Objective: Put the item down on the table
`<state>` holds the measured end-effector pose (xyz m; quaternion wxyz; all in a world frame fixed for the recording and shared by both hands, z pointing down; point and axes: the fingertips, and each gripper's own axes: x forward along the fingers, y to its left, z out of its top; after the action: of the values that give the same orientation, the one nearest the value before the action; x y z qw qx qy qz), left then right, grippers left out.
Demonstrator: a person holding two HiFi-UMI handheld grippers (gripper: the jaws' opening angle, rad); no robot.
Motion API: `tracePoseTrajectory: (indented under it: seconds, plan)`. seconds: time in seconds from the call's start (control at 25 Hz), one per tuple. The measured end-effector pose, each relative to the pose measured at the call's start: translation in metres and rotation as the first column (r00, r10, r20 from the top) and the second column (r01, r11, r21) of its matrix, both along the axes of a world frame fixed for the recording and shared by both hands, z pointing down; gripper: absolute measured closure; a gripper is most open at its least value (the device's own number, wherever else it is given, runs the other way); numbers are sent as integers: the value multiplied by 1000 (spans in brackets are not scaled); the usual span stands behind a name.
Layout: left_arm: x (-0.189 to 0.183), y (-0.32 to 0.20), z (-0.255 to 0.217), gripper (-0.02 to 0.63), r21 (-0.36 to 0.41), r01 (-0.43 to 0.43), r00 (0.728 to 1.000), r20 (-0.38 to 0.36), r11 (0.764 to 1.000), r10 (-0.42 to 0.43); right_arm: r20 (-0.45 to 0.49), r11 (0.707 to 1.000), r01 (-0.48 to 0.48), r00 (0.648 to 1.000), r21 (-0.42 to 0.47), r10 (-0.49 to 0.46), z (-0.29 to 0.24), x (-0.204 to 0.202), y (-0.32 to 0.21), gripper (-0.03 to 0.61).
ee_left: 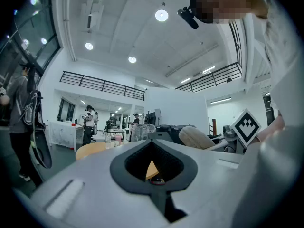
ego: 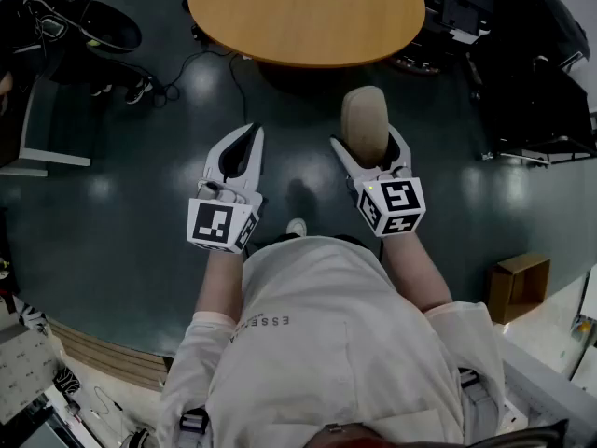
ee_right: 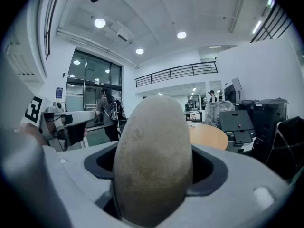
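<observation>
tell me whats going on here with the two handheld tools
A person stands on a dark floor with a tool in each hand. The right tool is clamped on what looks like a potato, which sticks out past the tips. The left tool is shut with nothing in it. A round wooden table lies just ahead. The potato is held over the floor short of its edge, not yet set down.
</observation>
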<state>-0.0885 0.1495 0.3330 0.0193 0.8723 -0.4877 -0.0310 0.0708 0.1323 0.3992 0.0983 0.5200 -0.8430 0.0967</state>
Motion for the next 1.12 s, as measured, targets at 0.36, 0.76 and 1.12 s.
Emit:
tracePoseTrajectory:
  seconds: [0.36,0.76,1.12]
  plan:
    - [-4,10,-7,598,23,-5,1000,-5,1000,5,2,1000,-12,1000,-5,12,-2,-2,10,189]
    - [-7,16,1,598,22,-15,1000,-14,1000,16,24,999,-42,999,-20,42,-1,1,16,189]
    - [-23,2,3,598,9,-5,1000,-28,1000,6,42,996,-87,995,-14,88,-5,-2,-1,189]
